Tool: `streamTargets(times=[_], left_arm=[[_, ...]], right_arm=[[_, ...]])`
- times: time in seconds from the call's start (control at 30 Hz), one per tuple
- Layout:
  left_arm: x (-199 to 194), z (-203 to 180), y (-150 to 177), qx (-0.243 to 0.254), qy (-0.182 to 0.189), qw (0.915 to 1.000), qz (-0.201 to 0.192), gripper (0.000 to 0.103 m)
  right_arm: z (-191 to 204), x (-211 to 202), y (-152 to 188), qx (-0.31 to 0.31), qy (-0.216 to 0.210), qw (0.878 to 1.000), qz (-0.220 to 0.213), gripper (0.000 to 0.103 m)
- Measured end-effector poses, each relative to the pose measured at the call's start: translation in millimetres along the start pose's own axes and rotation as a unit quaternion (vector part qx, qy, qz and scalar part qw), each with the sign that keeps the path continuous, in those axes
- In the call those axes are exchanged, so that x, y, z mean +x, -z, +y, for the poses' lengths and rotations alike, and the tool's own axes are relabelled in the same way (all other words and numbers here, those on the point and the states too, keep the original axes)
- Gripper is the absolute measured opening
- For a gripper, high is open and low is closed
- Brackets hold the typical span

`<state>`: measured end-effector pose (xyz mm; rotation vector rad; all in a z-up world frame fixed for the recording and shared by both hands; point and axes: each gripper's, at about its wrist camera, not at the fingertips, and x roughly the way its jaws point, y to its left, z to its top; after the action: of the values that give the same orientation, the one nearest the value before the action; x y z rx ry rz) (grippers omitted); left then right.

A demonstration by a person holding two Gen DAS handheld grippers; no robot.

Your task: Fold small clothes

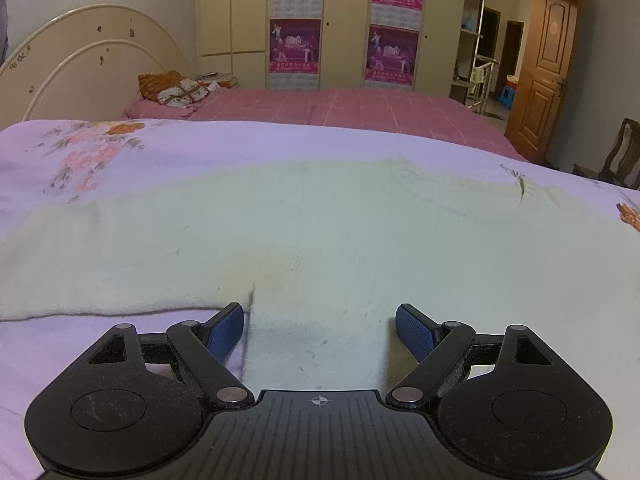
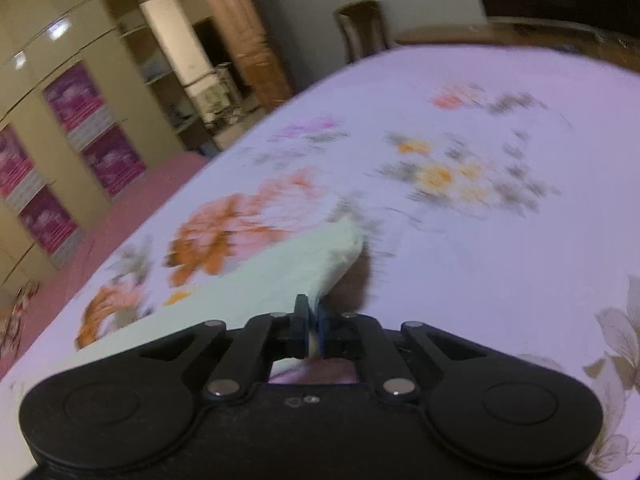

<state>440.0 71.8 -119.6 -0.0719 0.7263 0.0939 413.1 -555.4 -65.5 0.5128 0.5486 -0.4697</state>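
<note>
A pale green garment (image 1: 320, 232) lies spread flat on a lilac floral sheet (image 1: 120, 148). One sleeve runs out to the left. My left gripper (image 1: 319, 326) is open, low over the garment's near edge, with its blue pads (image 1: 224, 330) either side of the cloth. In the right wrist view my right gripper (image 2: 313, 322) is shut on a lifted part of the same pale green garment (image 2: 280, 272), which rises off the floral sheet (image 2: 480, 240). That view is blurred by motion.
A pink checked bed (image 1: 360, 108) with a pillow and folded cloth lies beyond the sheet. A wardrobe with magenta posters (image 1: 296, 20) stands behind. A wooden door (image 1: 548, 76) and a chair (image 1: 624, 156) are at the right.
</note>
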Motion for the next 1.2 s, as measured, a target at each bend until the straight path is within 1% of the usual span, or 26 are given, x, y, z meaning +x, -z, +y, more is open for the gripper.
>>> streamTargets(times=[0.1,0.27,0.4,0.63,0.83,1.0,1.03,1.07,1.13,1.17,1.2], left_arm=[[-3.7,1.2,0.6,0.001,0.002,1.0000,0.002,0.084],[-10.8,4.7,-0.2,0.010,0.006,0.9999,0.000,0.084],[-15.1,14.3,-0.5,0.015,0.002,0.9999,-0.004,0.084],[-17.6,30.3,5.8,-0.002,-0.002,1.0000,0.000,0.084],[-17.5,29.8,8.9,-0.005,0.007,1.0000,0.002,0.083],[-19.3,25.4,5.8,-0.014,0.017,0.9998,0.001,0.083],[-18.8,23.7,4.3,-0.017,0.021,0.9996,0.001,0.083],[-18.4,21.2,3.1,-0.020,0.026,0.9995,0.001,0.083],[-15.1,12.6,-1.4,-0.026,0.040,0.9989,0.000,0.083],[-12.2,5.6,-4.1,-0.029,0.050,0.9983,-0.001,0.083],[-9.0,-1.2,-6.1,-0.033,0.060,0.9977,0.000,0.081]], right_arm=[[41.0,-6.3,9.8,-0.054,-0.032,0.998,-0.005,0.005],[114.0,-5.7,37.6,-0.119,-0.086,0.989,0.012,0.005],[167.8,-6.9,64.2,-0.171,-0.126,0.977,0.027,0.005],[236.2,-20.2,108.4,-0.236,-0.183,0.953,0.046,0.005],[284.7,-40.2,150.8,-0.294,-0.227,0.927,0.058,0.005],[311.4,-45.3,175.2,-0.323,-0.253,0.909,0.071,0.007],[314.3,-45.3,179.4,-0.329,-0.260,0.904,0.078,0.014],[317.1,-45.6,184.7,-0.342,-0.261,0.899,0.085,0.025],[315.3,-56.8,188.6,-0.361,-0.258,0.894,0.063,0.030],[310.3,-62.9,187.5,-0.359,-0.263,0.894,0.056,0.028],[302.2,-68.6,183.8,-0.350,-0.268,0.896,0.053,0.025]])
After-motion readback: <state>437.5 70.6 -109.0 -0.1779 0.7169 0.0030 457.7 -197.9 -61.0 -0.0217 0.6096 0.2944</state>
